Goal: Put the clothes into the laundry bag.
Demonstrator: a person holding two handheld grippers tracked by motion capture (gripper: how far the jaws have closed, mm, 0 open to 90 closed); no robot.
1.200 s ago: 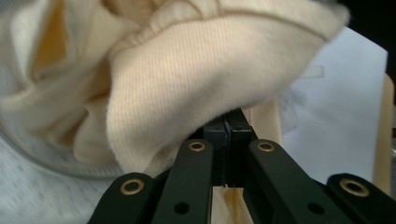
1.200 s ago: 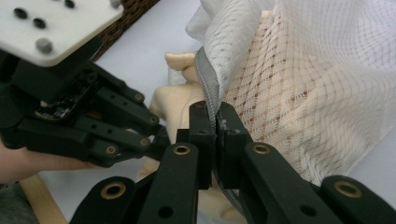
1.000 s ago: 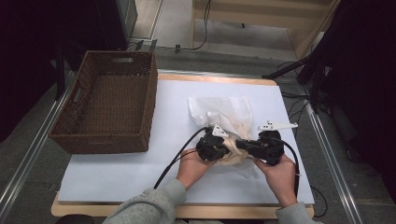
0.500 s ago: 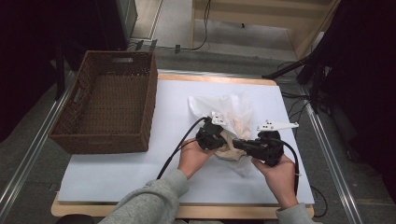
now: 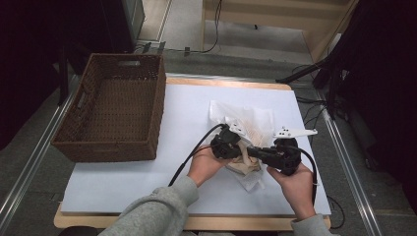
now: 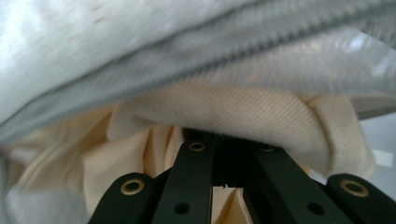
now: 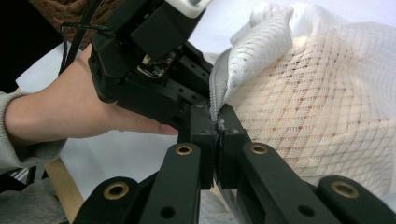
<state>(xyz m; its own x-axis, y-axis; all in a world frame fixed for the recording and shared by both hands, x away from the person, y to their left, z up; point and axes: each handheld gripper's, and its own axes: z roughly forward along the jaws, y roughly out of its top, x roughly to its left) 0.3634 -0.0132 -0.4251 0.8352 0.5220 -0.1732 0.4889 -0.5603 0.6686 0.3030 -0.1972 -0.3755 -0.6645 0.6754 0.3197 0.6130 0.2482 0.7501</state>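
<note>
A white mesh zip bag with a cream cloth inside lies on the white table top, right of centre. My left gripper reaches in at the bag's mouth. Its jaws stand close together, and the tips are buried under a fold of the cream cloth below the zip. From the right comes my right gripper, shut on the bag's zip edge. It sits directly against the left gripper. In the high view the right gripper meets the left one at the bag's near side.
A brown wicker basket stands at the table's left, nothing visible inside it. Black cables trail from both grippers toward the near edge. Bare white table surface lies between basket and bag. Dark furniture and floor cables surround the table.
Both hands have lifted slightly away from the near edge, and the left gripper has pushed farther into the bag's mouth. The near part of the bag has bunched up between the grippers.
</note>
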